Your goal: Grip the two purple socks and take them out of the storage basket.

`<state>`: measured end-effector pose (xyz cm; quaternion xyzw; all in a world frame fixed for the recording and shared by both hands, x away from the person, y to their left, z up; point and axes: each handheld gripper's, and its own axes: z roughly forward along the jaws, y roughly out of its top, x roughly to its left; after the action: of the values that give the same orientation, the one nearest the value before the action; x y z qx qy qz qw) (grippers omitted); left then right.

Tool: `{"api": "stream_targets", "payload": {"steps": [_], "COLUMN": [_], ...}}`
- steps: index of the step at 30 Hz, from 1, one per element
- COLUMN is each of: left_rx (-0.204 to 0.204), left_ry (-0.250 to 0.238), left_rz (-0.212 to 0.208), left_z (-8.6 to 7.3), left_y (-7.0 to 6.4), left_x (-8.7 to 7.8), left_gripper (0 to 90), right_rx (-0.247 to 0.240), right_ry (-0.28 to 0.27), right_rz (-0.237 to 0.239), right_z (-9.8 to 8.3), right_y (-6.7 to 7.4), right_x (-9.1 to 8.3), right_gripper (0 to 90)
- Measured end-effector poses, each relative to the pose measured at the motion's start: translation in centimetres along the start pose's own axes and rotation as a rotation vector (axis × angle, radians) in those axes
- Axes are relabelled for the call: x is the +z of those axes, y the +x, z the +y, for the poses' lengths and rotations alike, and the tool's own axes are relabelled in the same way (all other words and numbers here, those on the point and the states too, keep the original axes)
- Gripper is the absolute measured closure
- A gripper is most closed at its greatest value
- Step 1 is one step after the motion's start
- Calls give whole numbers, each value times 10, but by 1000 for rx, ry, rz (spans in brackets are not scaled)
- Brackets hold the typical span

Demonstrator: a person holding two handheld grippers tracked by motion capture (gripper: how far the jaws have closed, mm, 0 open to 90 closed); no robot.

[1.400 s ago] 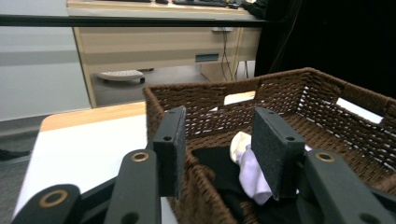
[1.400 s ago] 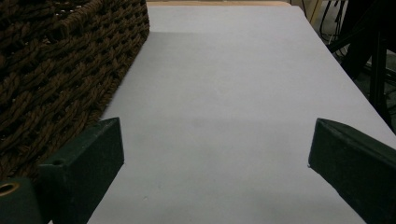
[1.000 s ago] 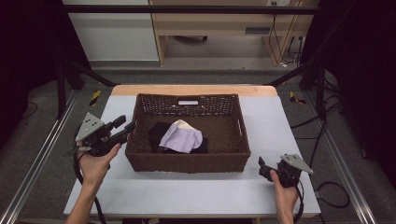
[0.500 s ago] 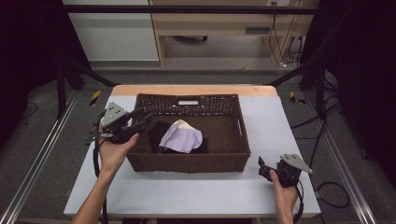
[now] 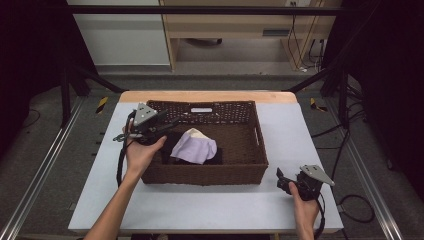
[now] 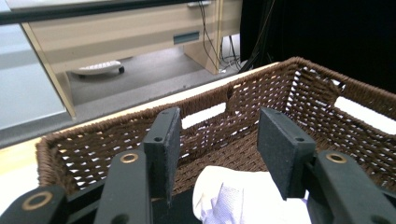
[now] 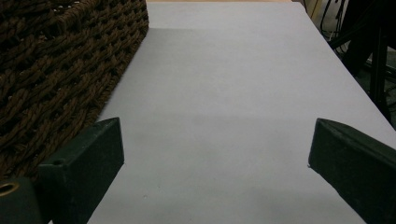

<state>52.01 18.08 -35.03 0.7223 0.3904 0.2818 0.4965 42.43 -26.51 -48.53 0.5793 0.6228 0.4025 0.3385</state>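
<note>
high view: left tool (image 5: 172, 121) over basket (image 5: 250, 165).

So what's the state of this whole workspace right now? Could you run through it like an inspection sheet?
Surface: pale grey table with a wooden far edge; no marks seen.
Job's things: brown wicker basket on the table, holding a lilac cloth with a cream piece behind it, all lying on dark fabric.
Clutter: nothing seen on the table outside the basket.
Grippers: left gripper reaches over the basket's left rim, jaws just opened wider, nothing between them, cloth just beyond. Right gripper sits low at the table's near right corner, open and empty.
Cables: one black cable trails from the left gripper; more lie on the floor at right.
Surroundings: dark frame rails, wooden desk behind.
</note>
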Motion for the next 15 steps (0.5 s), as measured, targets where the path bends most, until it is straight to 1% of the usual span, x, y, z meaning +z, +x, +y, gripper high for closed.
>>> {"api": "stream_targets", "payload": {"steps": [2,5,8,12,14,15], "left_rx": [1,5,28,43,46,45], "left_ry": [5,28,71,54,53,64], "left_rz": [5,-10,-15,-3,1,11], "left_z": [-2,-7,-14,-14,-14,-17], "left_y": [0,-1,-3,-5,-5,-4], "left_x": [3,12,20,21,22,25], "left_gripper": [482,476,471,473,473,473], "right_rx": [0,0,0,2,3,0], "right_ry": [1,-2,-2,1,-1,-2], "right_rz": [0,1,2,2,3,1], "right_z": [0,0,0,0,0,0], "right_y": [0,0,0,0,0,0], "right_x": [0,0,0,0,0,0], "right_gripper": [38,38,38,38,38,38]}}
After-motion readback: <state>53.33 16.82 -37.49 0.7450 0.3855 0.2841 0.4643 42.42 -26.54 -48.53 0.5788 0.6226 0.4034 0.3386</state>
